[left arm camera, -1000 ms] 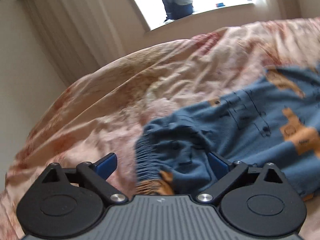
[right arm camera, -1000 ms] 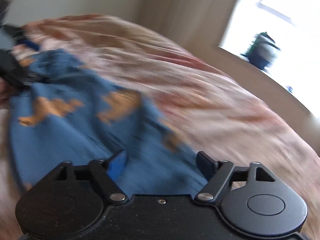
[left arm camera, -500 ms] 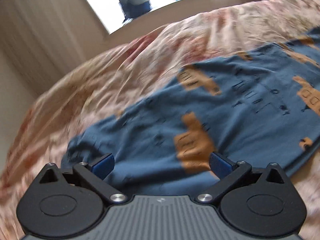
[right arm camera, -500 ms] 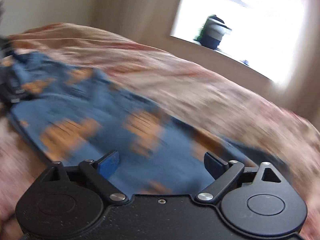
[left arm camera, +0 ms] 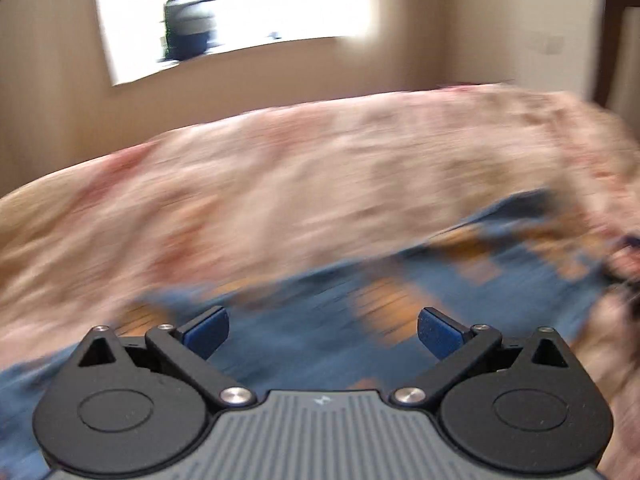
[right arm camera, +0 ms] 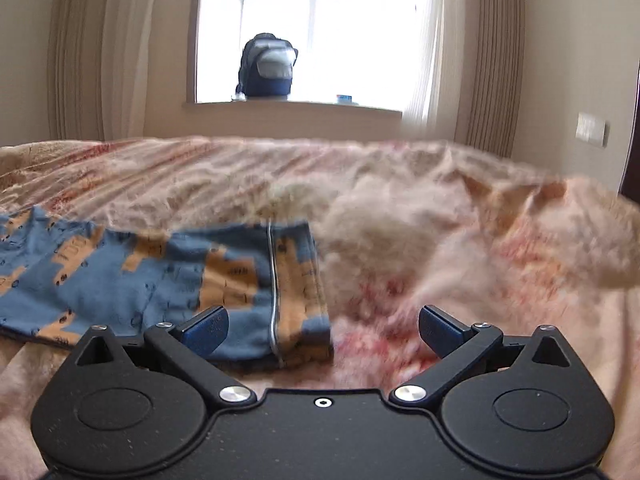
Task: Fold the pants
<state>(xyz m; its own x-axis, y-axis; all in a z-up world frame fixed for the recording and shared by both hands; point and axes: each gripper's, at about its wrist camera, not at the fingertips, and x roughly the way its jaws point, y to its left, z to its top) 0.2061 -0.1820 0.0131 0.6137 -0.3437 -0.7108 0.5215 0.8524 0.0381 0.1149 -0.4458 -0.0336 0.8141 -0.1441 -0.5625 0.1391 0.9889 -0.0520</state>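
Just now both views look across a bed covered with a pink and red patterned bedspread (right arm camera: 460, 240). Farthest left in the right wrist view, pleated beige curtains (right arm camera: 92, 60) hang beside a bright window (right arm camera: 320, 28), and a dark blue backpack (right arm camera: 267, 68) stands on the sill with a small blue item (right arm camera: 345, 99) near it. Below, the pants (right arm camera: 120, 276), blue with orange blocky prints, lie flat on the bedspread at the left, stretching from the frame's left edge to a hemmed leg end with a pale seam, which sits just ahead of the right gripper's left finger. The right gripper (right arm camera: 323, 330) has just been opening its jaws; they stand wide apart with nothing between the blue pads except the corner of the leg end lying below, untouched as far as can be seen. To the right the bedspread bunches into rumpled folds, and a wall switch plate (right arm camera: 591, 130) sits on the far right wall.

In the blurred left wrist view, the backpack (left arm camera: 188, 26) shows at the window on the upper left, and the pants (left arm camera: 320, 320) spread across the lower half beneath the left gripper (left arm camera: 322, 330), whose jaws are spread wide and grip nothing. At the right edge something dark shows, too blurred to tell.
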